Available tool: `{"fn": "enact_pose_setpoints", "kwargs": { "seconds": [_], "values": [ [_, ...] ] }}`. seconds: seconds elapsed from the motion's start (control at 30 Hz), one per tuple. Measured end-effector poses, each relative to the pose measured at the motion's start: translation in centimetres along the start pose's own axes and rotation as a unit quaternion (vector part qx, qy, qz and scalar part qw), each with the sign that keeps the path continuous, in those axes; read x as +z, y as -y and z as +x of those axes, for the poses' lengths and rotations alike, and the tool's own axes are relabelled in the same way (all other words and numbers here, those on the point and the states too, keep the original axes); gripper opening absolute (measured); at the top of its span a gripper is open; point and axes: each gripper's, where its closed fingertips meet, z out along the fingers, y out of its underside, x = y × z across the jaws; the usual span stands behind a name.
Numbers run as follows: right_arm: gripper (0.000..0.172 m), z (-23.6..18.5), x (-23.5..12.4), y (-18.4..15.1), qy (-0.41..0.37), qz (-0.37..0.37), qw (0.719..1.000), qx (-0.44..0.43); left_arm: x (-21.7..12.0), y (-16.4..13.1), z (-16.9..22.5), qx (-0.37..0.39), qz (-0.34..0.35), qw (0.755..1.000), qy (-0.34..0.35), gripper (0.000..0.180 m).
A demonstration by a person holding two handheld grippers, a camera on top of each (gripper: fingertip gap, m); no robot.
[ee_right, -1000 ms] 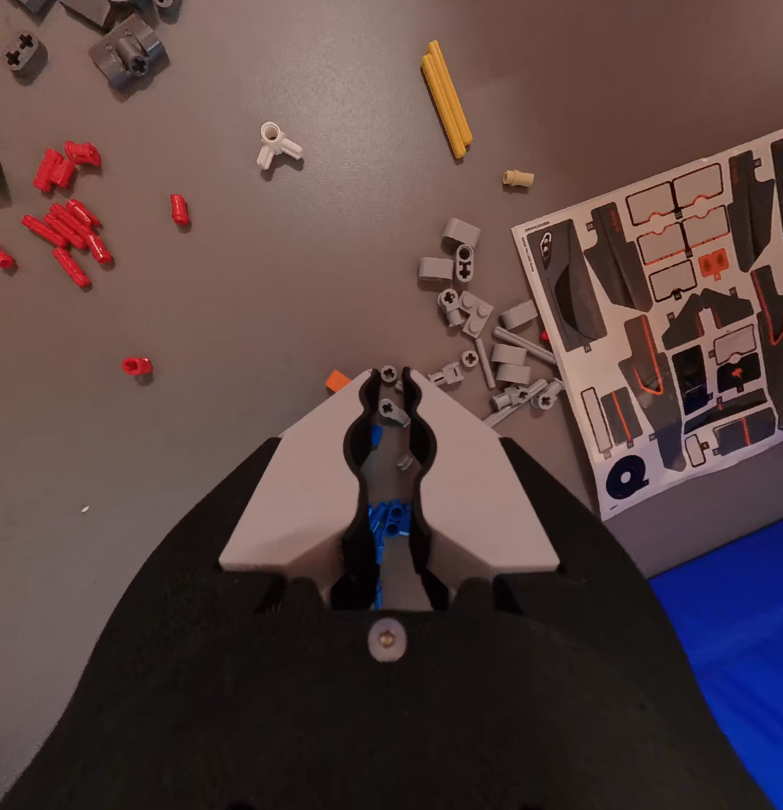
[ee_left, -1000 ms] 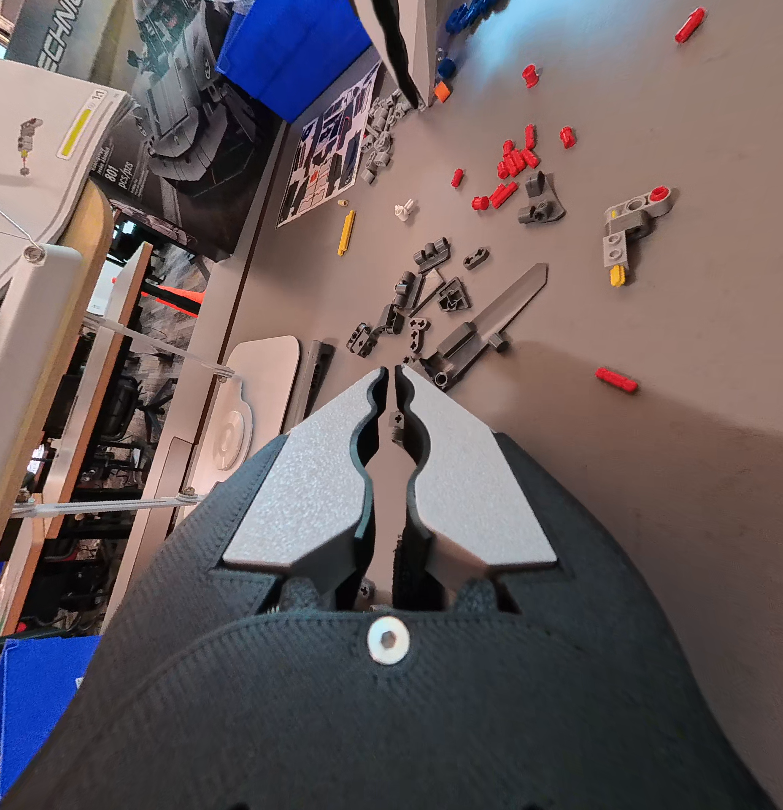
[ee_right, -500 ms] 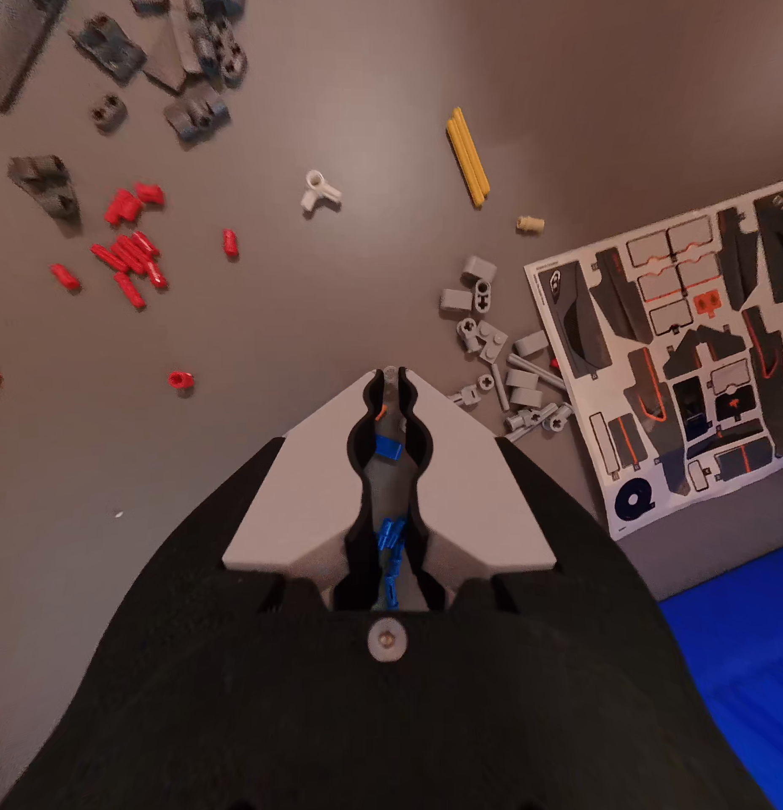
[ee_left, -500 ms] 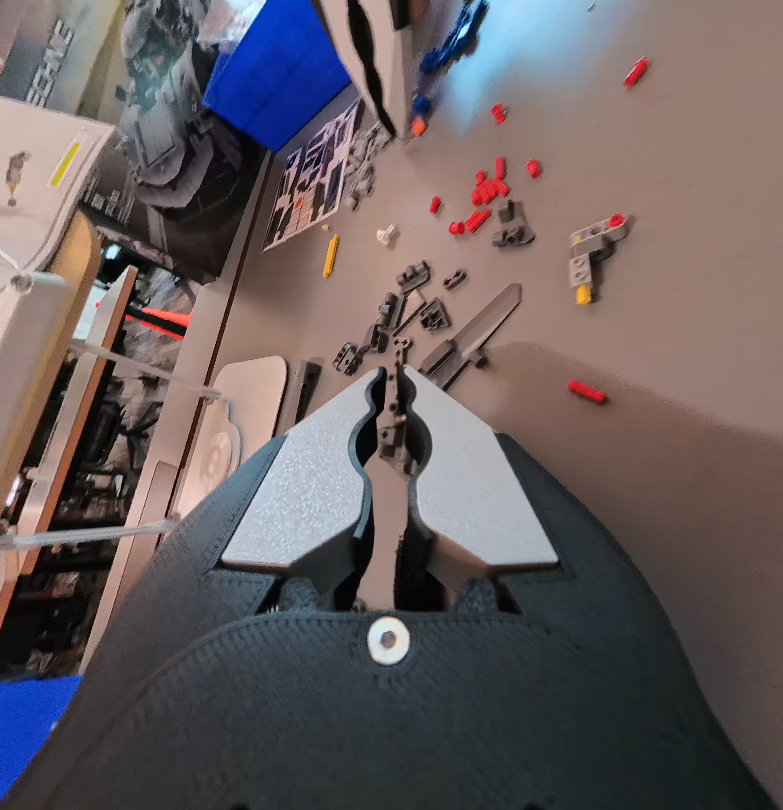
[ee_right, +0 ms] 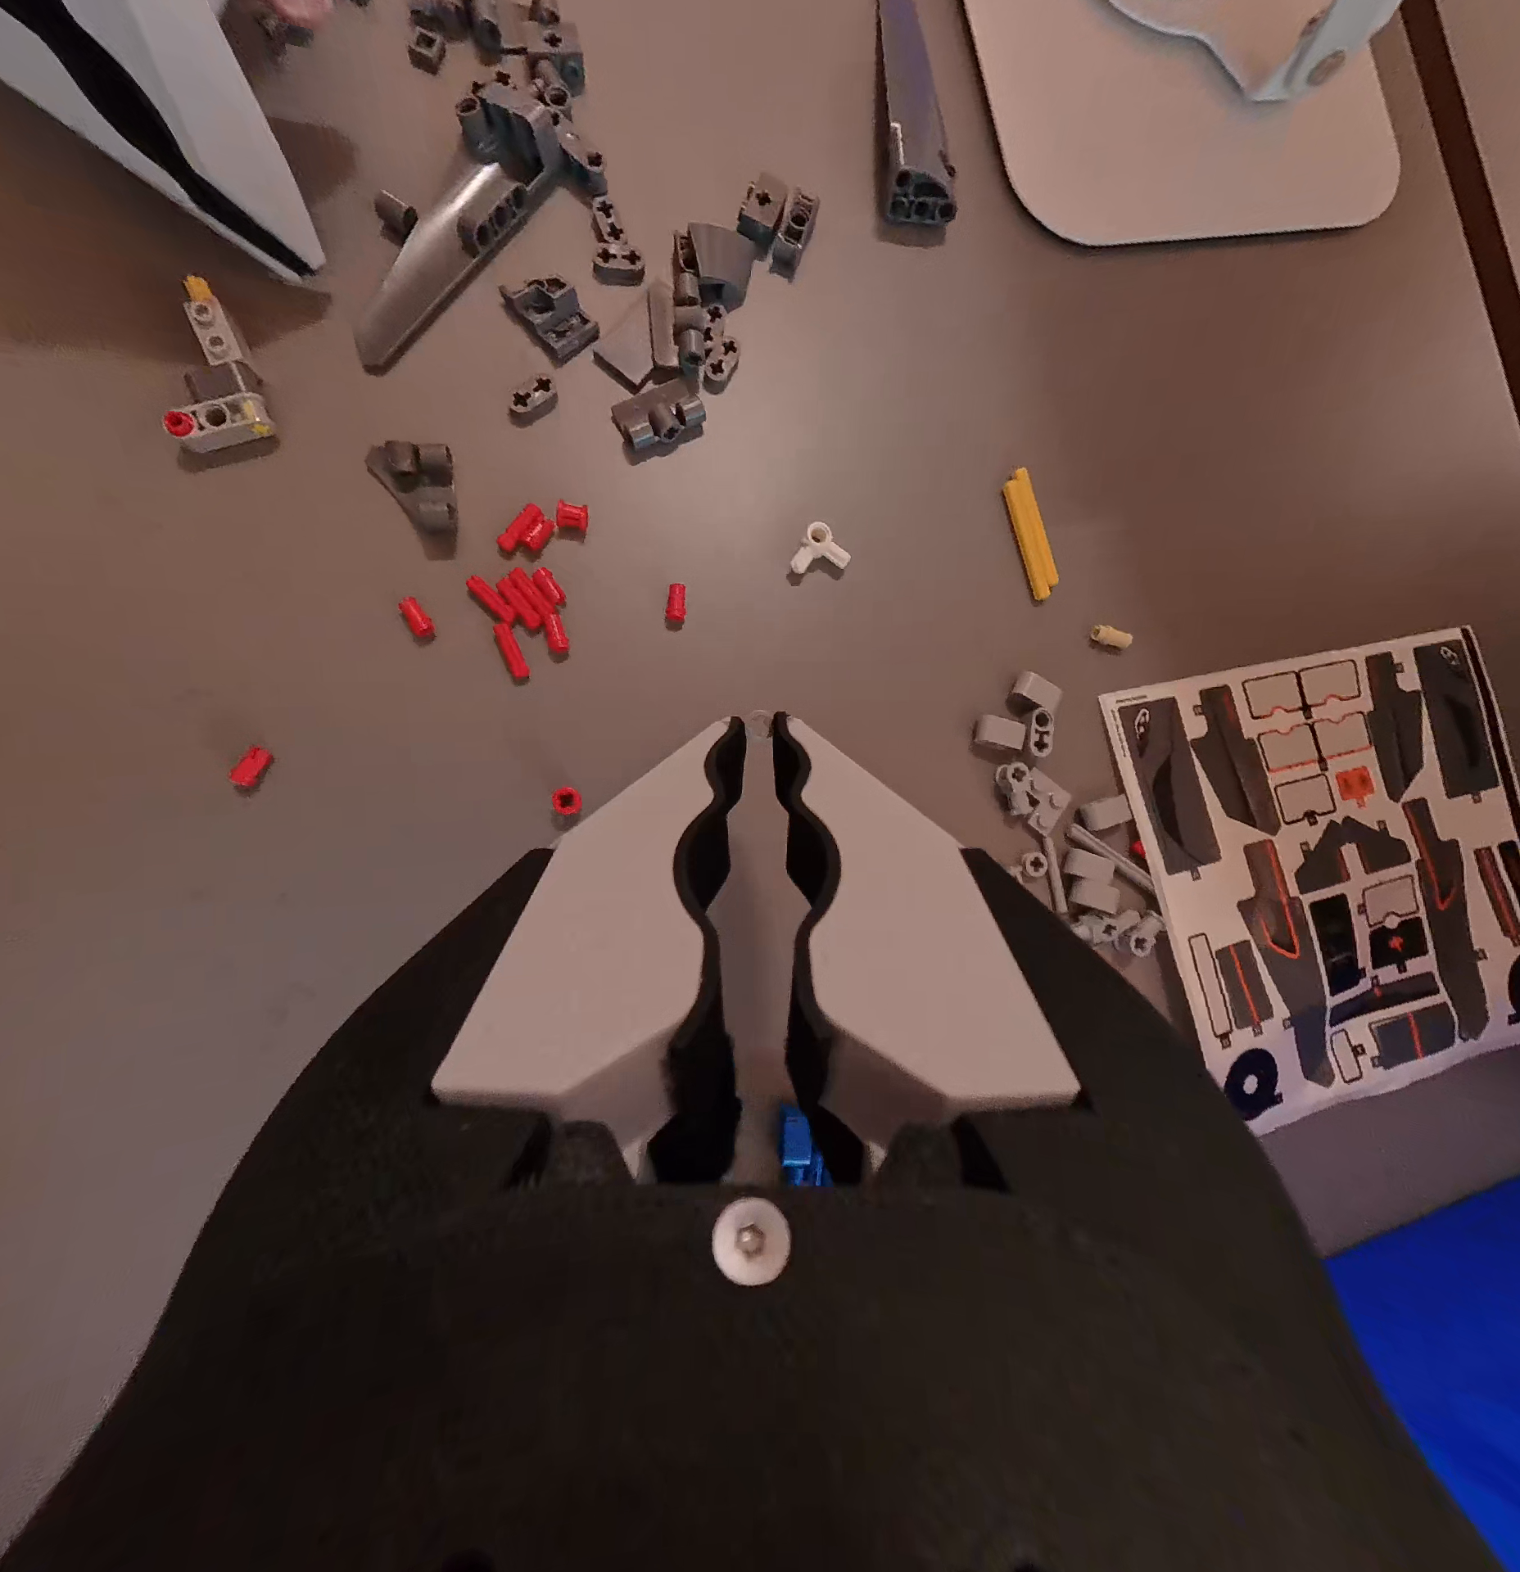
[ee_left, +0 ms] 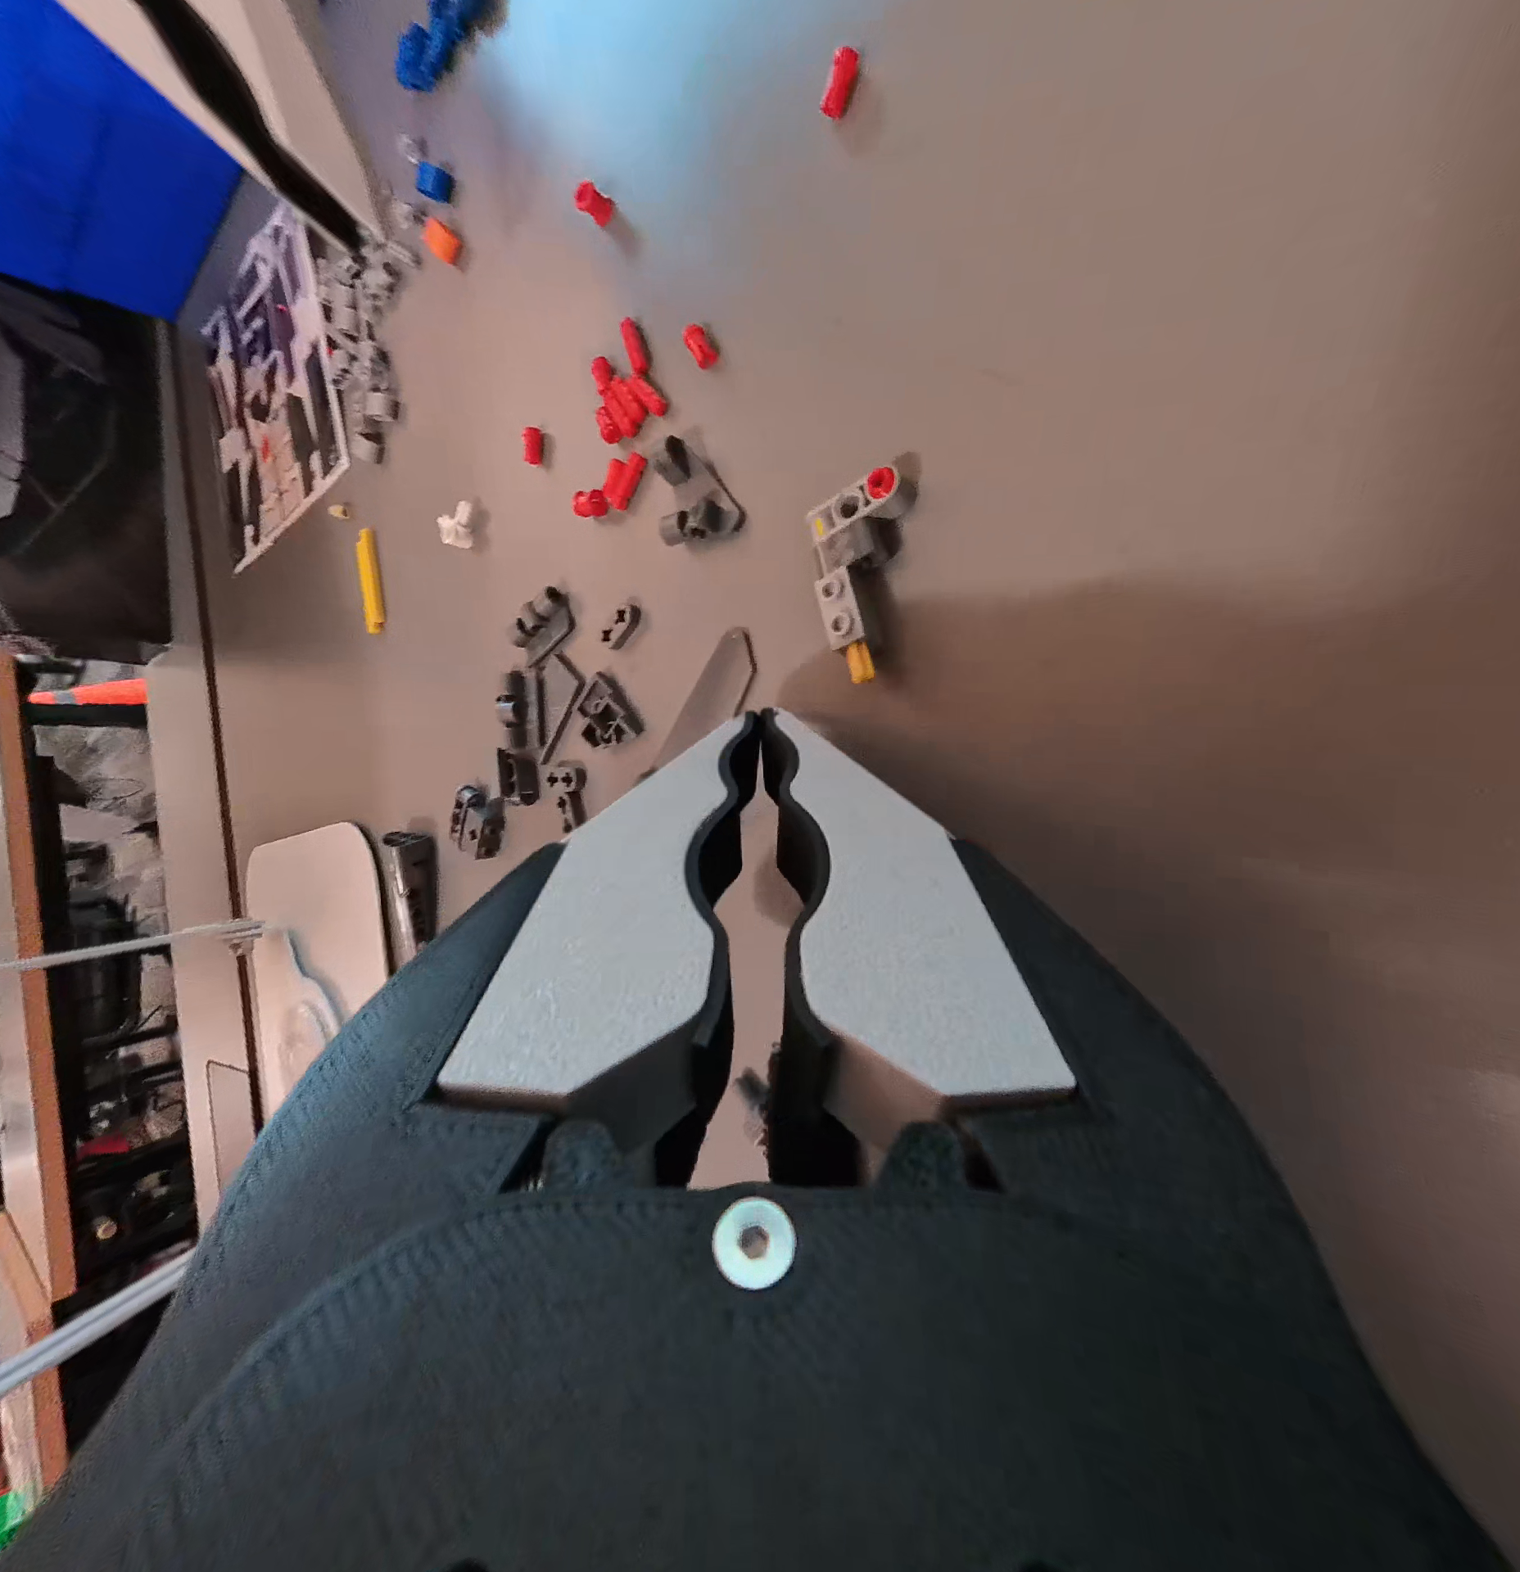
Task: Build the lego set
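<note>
well, the small pale piece (ee_right: 757,724) sat right at the tip of your right gripper (ee_right: 757,730). its fingers were drawn in narrow on either side of the piece, and both pads seemed to press on it, though it was too tiny to say more about its shape. you held it above a bare patch of the brown table (ee_right: 825,442). a red ring (ee_right: 565,800) lay just to the left below, and a heap of red pins (ee_right: 523,595) lay farther off. light grey pieces (ee_right: 1071,834) were scattered to the right, touching the edge of a sticker sheet (ee_right: 1335,851). ahead lay a white connector (ee_right: 818,549) and a yellow rod (ee_right: 1030,534), well apart. a blue piece (ee_right: 792,1140) showed far back under the fingers.

your left gripper (ee_left: 761,716) had its fingertips together, with nothing visible between them. it hung over the table just beside the tip of a long grey panel (ee_left: 714,689). a small grey assembly (ee_left: 854,553) was near, and dark grey pieces (ee_left: 561,706) were spread to its left.
</note>
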Motion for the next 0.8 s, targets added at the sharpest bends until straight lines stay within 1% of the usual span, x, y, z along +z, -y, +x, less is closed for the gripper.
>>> {"fn": "enact_pose_setpoints", "kwargs": {
  "seconds": [0.07,0.23,0.33,0.37,0.4,0.47,0.53,0.63,0.7,0.77,0.8],
  "values": [
    [0.004,-0.2,0.0,0.3,0.004,0.006,1.000,-0.004,0.3,0.1,0.6,0.005,-0.003,1.000,-0.011,0.000],
    [0.004,-0.2,-0.1,0.5,0.004,0.013,1.000,-0.008,0.1,1.7,1.8,0.017,0.006,1.000,-0.016,0.000],
    [0.004,-0.1,0.0,0.5,0.003,0.013,1.000,-0.007,-0.6,3.7,3.3,0.016,0.028,0.999,-0.034,0.000],
    [0.004,-0.1,0.0,0.5,0.004,0.014,1.000,-0.007,-0.9,4.4,3.5,0.024,0.036,0.999,-0.029,0.000],
    [0.004,-0.1,0.0,0.5,0.003,0.014,1.000,-0.007,-1.1,4.7,3.1,0.035,0.034,0.999,-0.008,0.000],
    [0.004,-0.2,-0.1,0.6,0.002,0.018,1.000,-0.008,-1.4,4.5,1.8,0.047,0.024,0.998,0.029,0.000],
    [0.004,-0.3,-0.3,0.9,0.003,0.023,1.000,-0.011,-1.7,4.3,0.9,0.022,0.035,0.999,0.034,0.000],
    [0.004,-0.6,-0.2,1.1,0.007,0.027,0.999,-0.016,-1.3,4.3,0.3,-0.019,0.049,0.998,0.020,0.006],
    [0.004,-0.8,-0.1,1.2,0.011,0.027,0.999,-0.021,-0.6,4.6,0.4,-0.018,0.048,0.999,0.012,0.011],
    [0.004,-1.1,0.1,1.2,0.015,0.026,0.999,-0.025,0.2,4.1,0.8,-0.021,0.024,0.999,-0.008,0.014],
    [0.004,-1.2,0.2,1.3,0.018,0.026,0.999,-0.026,0.4,4.2,0.6,-0.028,0.027,0.999,-0.011,0.014]
  ]
}}
